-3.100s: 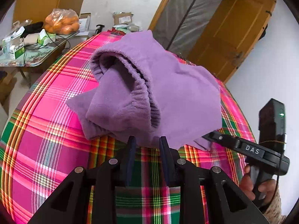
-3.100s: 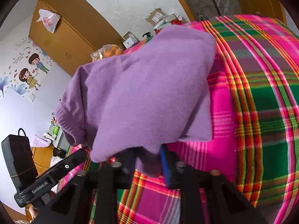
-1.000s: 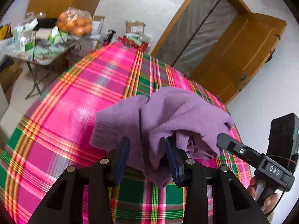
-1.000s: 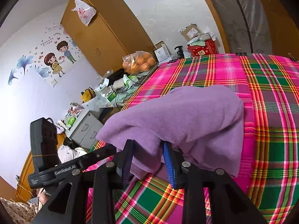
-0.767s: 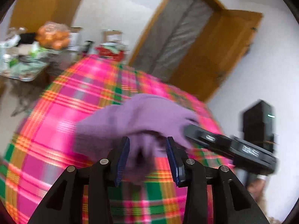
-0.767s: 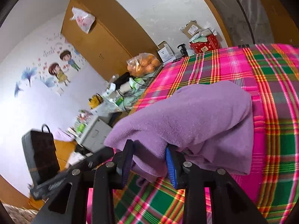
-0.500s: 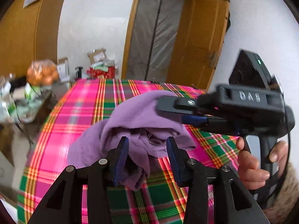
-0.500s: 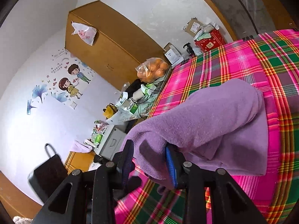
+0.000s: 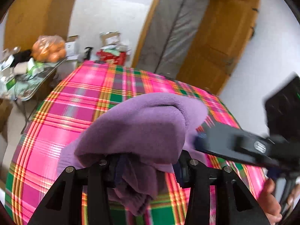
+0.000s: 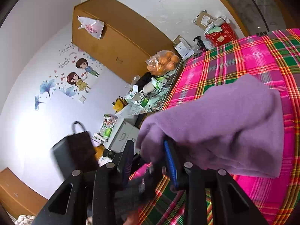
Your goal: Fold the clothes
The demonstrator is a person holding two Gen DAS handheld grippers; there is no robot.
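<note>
Big picture first: the plaid-covered worktop (image 9: 78,101) fills the lower view, and the purple garment (image 9: 146,123) sits bunched in a thick, rounded heap at its near edge, not yet a flat fold.

Now the tools. The left gripper (image 9: 147,169) has a wad of fabric hanging between its fingers, and its jaws have just been opening. A strip of plaid shows between the wad and the right-side finger, so I read it as released, with cloth draped over it rather than pinched.

The right gripper (image 10: 150,161) has the garment's edge lying over one finger and dipping into the gap. Whether it is clamping or only carrying the drape, I cannot tell.

To do this well, I'd say the heap wants lowering, not dropping. Let the loose wad slide fully clear of the left fingers before pulling away, or it will drag the top layer along.

Then lay the right-hand edge square with the layer beneath and press the bulge flat, since soft knit like this springs back into a mound.
</note>
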